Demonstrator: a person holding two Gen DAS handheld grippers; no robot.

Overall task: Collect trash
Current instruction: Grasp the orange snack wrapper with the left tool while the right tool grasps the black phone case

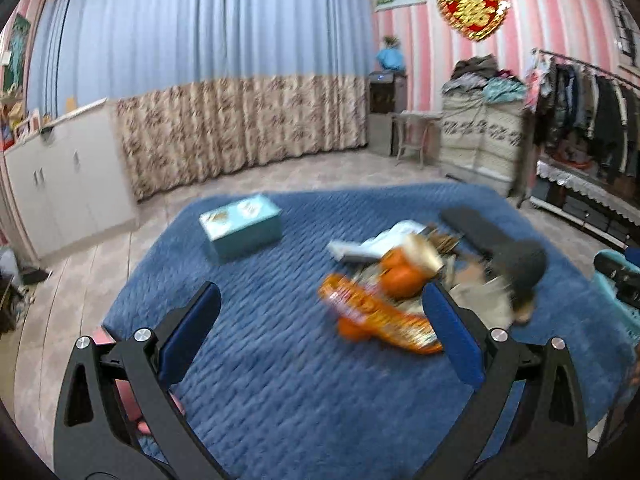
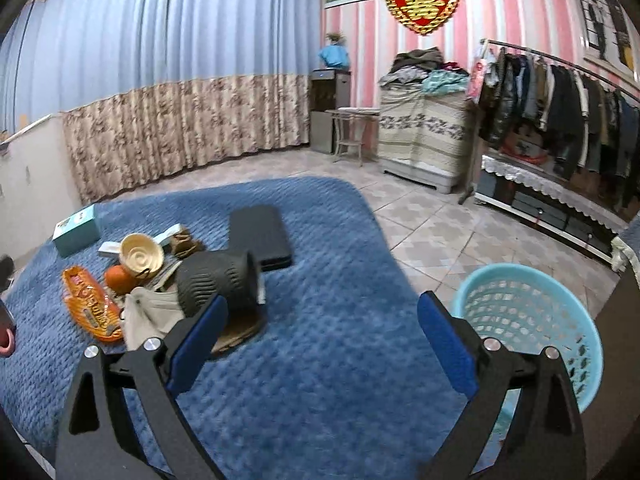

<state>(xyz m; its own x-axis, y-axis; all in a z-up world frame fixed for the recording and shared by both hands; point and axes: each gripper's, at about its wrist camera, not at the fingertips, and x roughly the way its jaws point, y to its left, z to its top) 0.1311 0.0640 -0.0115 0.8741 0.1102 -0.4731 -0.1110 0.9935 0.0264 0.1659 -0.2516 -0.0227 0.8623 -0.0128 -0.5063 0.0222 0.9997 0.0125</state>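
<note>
- Landmark: the blue quilted rug (image 2: 328, 360) spread over the tiled floor; every place below is told from it
- Left gripper (image 1: 320, 328): jaws spread wide with nothing between the blue pads; it hovers over the near part of the rug, facing the pile
- Right gripper (image 2: 322, 336): jaws likewise spread wide and empty; it hangs above the rug's near middle, its left finger overlapping the pile in the right wrist view
- Trash pile: heaped on the rug toward its left side in the right wrist view; an orange snack wrapper (image 2: 91, 304) lies flat at the pile's near-left edge; an orange fruit (image 2: 119, 279) sits just behind the wrapper; a cream paper bowl (image 2: 142, 257) is tipped on its side against the fruit; a crumpled beige cloth or paper (image 2: 149, 314) lies beside the wrapper, which of the two I cannot tell
- A dark ribbed object (image 2: 218, 280) rests on the pile's right side, perhaps a hat; the left wrist view is too blurred to settle it
- A black flat pad (image 2: 262, 236) lies on the rug behind the pile
- A teal box (image 1: 240, 226) stands on the rug's far-left part, well apart from the pile
- A light blue basket (image 2: 532, 328) stands at the rug's right edge, just beside the right gripper's right finger
</note>
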